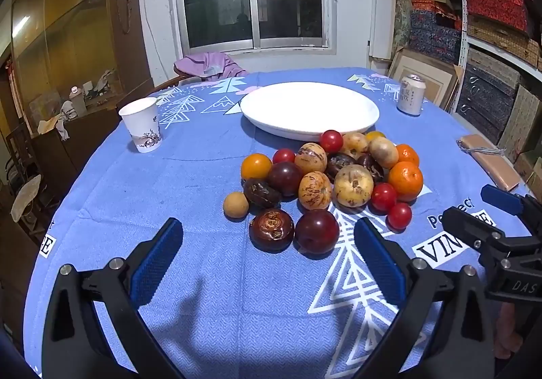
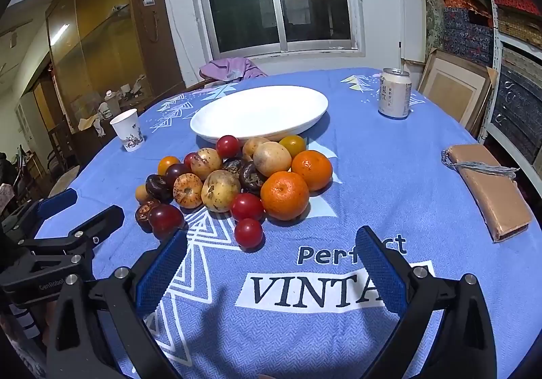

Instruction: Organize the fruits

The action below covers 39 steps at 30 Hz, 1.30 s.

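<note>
task was not started yet. white plate (image 1: pixel 310 109) toward far edge of tabletop was empty. all fruits (image 1: pixel 325 182) lay in one pile near middle, touching plate's near rim. my left gripper (image 1: pixel 267 264) and right gripper (image 2: pixel 271 272) hovered at near edge, jaws wide, holding nothing.

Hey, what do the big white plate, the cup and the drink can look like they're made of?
Plate: probably glazed ceramic or melamine; smooth, glossy white. Cup: likely paper; matte, thin rolled rim, printed design. Can: seemingly aluminium; metallic top, printed sides.
</note>
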Tool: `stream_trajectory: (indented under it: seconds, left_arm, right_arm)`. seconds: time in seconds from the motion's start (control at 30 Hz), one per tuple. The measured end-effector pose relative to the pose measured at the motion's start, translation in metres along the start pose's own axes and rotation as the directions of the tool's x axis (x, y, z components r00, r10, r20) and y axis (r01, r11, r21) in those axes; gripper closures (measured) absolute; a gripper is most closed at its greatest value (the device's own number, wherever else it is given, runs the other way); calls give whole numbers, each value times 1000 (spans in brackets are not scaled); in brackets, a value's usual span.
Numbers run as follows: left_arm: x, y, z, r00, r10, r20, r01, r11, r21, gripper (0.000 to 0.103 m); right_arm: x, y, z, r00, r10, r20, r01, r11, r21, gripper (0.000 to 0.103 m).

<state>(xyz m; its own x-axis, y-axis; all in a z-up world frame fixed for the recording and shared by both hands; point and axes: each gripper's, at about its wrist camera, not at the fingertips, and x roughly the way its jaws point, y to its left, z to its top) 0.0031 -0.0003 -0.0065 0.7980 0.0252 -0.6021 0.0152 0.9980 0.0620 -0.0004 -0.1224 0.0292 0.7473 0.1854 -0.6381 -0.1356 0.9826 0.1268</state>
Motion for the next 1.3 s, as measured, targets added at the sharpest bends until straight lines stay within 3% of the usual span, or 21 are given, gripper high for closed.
stream_trajectory:
  seconds: [1.3]
  left_arm:
    - [0, -2, -2, 1000, 4, -7, -4, 1000, 7, 4]
  right_arm:
    - [-1, 2, 0, 1000, 4, 7, -4, 1000, -4, 3]
